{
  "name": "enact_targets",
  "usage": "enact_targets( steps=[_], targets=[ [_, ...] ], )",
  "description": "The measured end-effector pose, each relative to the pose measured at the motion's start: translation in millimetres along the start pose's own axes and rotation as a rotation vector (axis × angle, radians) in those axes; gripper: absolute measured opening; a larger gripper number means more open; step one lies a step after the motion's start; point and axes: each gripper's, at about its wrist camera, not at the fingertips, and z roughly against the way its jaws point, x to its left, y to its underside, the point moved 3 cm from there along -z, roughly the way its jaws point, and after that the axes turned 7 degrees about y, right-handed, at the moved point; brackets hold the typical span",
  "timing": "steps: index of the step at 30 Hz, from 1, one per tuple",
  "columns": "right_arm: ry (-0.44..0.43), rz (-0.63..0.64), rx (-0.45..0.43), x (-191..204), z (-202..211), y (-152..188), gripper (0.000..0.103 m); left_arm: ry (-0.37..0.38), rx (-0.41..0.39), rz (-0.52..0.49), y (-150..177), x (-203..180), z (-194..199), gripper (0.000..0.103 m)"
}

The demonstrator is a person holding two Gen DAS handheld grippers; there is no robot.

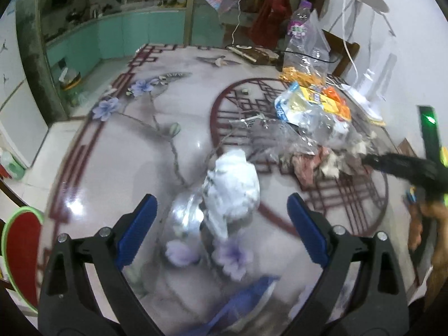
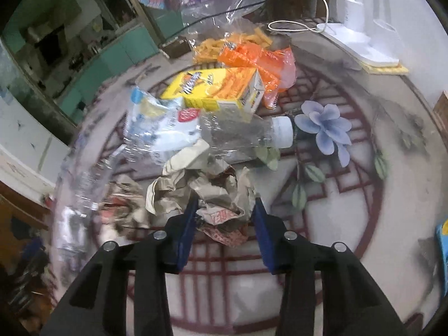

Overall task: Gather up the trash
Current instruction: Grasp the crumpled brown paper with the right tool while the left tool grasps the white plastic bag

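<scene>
My left gripper (image 1: pixel 221 210) is open above the table. A white crumpled wad (image 1: pixel 233 184) with clear plastic (image 1: pixel 184 218) lies between and just ahead of its blue fingers. My right gripper (image 2: pixel 224 212) is shut on a crumpled brown paper wrapper (image 2: pixel 212 193) at the near edge of a trash pile. The pile holds a clear plastic bottle (image 2: pixel 246 134) with a white cap, a yellow snack box (image 2: pixel 215 89), an orange wrapper (image 2: pixel 257 61) and a blue-white pouch (image 2: pixel 156 123). In the left wrist view the pile (image 1: pixel 313 117) lies far right, with the right gripper (image 1: pixel 403 168) reaching into it.
A tall clear bottle with a purple label (image 1: pixel 299 28) and a clear bag of orange snacks (image 1: pixel 308 75) stand at the back. A white fan base (image 2: pixel 361 44) with a cord sits far right. A blue packet (image 1: pixel 246 299) lies near the left gripper. A red chair (image 1: pixel 22 252) is at the left edge.
</scene>
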Motion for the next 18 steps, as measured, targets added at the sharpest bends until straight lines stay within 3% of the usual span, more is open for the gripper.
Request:
enact_targets(
  steps=[6, 7, 11, 18],
  targets=[
    [-0.056, -0.011, -0.022, 11, 18, 0, 0.038, 0.043, 0.04, 0.085, 1, 10, -25, 0.091],
    [-0.061, -0.008, -0.027, 14, 21, 1, 0.038, 0.043, 0.041, 0.082, 1, 10, -27, 0.087],
    [-0.078, 0.004, -0.041, 20, 30, 4, 0.039, 0.095, 0.086, 0.09, 5, 11, -38, 0.051],
    [-0.045, 0.058, -0.063, 33, 36, 9, 0.039, 0.12, 0.079, 0.061, 5, 3, -34, 0.045]
  ],
)
